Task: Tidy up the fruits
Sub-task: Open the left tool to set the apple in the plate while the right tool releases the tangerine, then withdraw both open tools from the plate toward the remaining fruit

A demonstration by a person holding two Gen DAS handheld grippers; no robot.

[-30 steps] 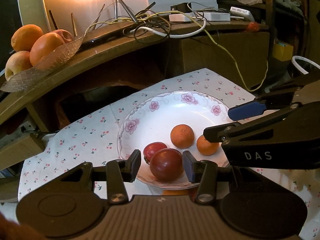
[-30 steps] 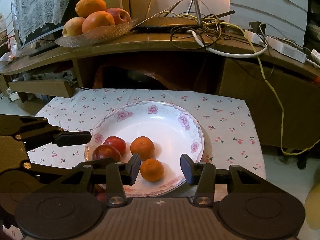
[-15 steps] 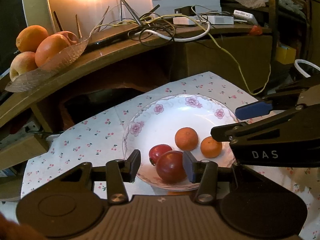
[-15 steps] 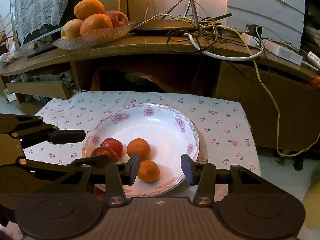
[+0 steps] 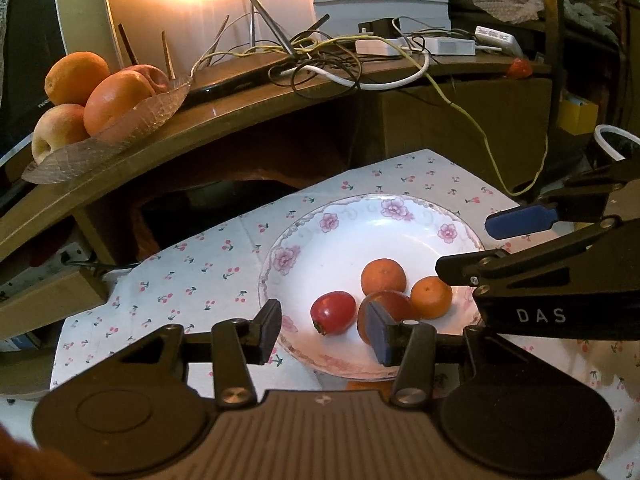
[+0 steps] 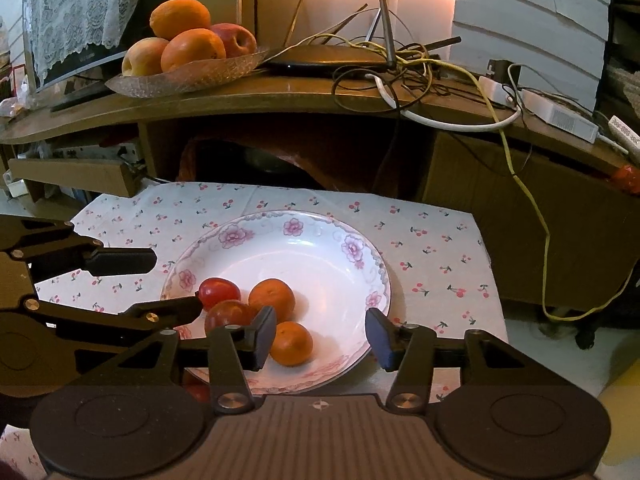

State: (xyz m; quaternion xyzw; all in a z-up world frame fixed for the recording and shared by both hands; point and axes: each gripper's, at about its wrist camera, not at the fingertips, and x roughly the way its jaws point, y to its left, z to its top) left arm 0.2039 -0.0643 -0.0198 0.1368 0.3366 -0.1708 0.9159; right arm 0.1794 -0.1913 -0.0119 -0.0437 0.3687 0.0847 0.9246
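Note:
A white flowered plate (image 5: 328, 216) (image 6: 360, 256) on the cherry-print cloth holds two red fruits and two small oranges. In the left wrist view my left gripper (image 5: 324, 332) stands open over the plate's near rim. The bright red fruit (image 5: 334, 313) shows in its gap, untouched, and the darker red fruit (image 5: 390, 304) sits partly behind the right finger. My right gripper (image 6: 322, 338) hovers over the plate's near right side with its jaws opening. The nearest orange (image 6: 291, 343) lies beside its left finger, not pressed. The other orange (image 6: 272, 298) sits further back.
A glass dish (image 6: 188, 76) (image 5: 100, 140) of oranges and apples stands on the wooden shelf behind. Tangled cables (image 6: 404, 64) and a router lie to its right. The cloth (image 5: 192, 276) around the plate has nothing on it.
In the left wrist view the plate and fruits have slid right: the darker red fruit was framed between the fingers and now sits behind the right one. The right jaws stand slightly wider.

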